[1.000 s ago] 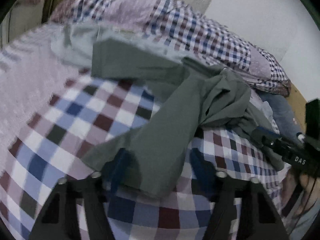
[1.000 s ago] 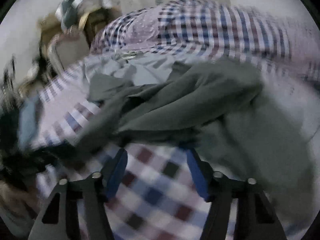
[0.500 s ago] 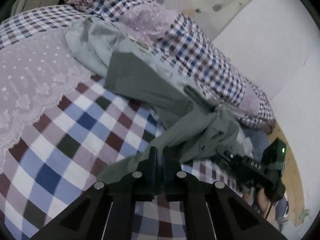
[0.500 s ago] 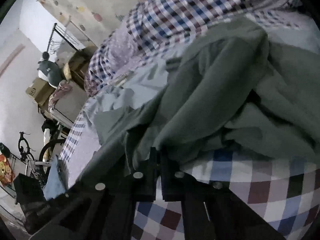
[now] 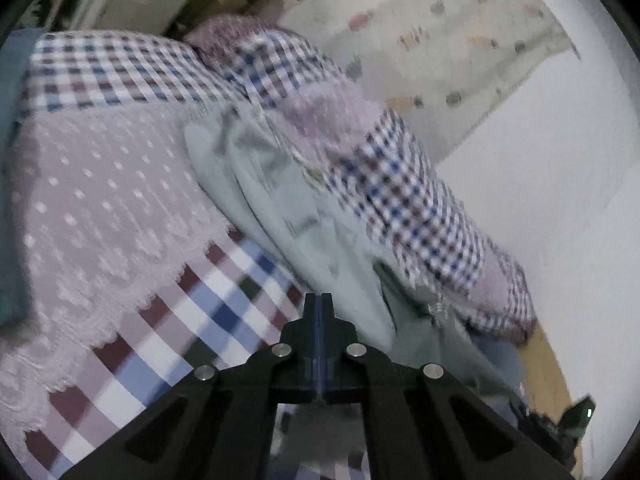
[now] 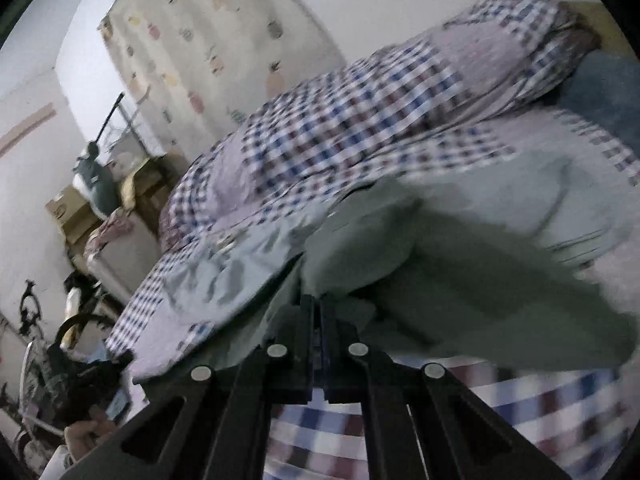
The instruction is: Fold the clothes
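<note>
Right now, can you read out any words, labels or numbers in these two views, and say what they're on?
No text can be read in either view.
The cardboard box by the wall has a dark mark, too blurred to read.
The wall hanging shows only pictures.

Count of items, both wrist views.
Garments: 2, one dark grey-green garment (image 6: 472, 280) at 4 o'clock, one pale grey garment (image 5: 280, 208) at centre (edges blurred). Checked quilt (image 5: 404, 200): 1, at 2 o'clock. Checked sheet (image 5: 224, 312): 1. Grippers: 2, left gripper (image 5: 318, 300), right gripper (image 6: 316, 304).
</note>
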The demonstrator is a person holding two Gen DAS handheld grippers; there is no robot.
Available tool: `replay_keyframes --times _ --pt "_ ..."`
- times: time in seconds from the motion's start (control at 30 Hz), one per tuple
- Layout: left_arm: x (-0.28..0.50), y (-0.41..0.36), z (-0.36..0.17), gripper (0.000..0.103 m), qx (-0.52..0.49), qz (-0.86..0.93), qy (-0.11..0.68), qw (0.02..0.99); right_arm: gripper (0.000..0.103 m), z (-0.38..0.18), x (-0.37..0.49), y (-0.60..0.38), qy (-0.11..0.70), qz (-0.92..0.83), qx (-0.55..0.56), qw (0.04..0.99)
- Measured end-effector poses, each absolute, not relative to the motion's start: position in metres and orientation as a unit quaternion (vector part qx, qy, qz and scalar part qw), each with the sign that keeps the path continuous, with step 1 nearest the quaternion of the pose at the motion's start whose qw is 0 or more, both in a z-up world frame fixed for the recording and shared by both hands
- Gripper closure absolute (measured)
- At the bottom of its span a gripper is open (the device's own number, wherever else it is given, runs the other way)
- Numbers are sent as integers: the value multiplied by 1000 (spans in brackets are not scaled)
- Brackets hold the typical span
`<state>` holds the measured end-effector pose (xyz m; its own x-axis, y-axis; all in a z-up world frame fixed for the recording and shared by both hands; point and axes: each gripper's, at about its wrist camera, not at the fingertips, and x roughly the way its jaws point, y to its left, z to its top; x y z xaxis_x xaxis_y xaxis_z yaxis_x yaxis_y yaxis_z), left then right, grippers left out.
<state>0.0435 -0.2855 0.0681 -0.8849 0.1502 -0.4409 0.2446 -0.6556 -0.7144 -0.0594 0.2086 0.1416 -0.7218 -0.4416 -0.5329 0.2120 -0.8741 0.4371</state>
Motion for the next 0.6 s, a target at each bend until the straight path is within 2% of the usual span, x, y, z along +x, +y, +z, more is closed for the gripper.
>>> replay_keyframes --times 0.17,0.27,0.3,0.33,0.37,0.4,0.43,0.53,0.6 --pt "36 -297 67 103 247 -868 432 -13 102 139 -54 250 -183 -917 336 116" --pt "14 -258 64 99 316 -876 357 -66 102 127 -53 269 -201 -914 345 74" --pt "11 -251 62 86 328 -878 342 -67 101 120 -52 275 -211 -911 350 55" --pt "9 -244 60 65 340 -879 326 -68 101 113 -51 280 -218 -908 356 33" --pt "7 -237 58 53 352 -880 311 -69 99 106 -48 284 -221 -905 364 4" --pt "5 -230 56 36 363 -881 295 -70 99 99 -45 288 -224 -901 371 -14" --pt "3 -223 54 32 375 -881 279 -71 98 93 -43 291 -232 -897 375 -16" --pt "-3 -201 48 32 408 -880 231 -74 96 74 -32 289 -257 -884 391 0" --pt "-6 -192 42 32 431 -875 205 -75 89 62 -26 280 -261 -878 402 16"
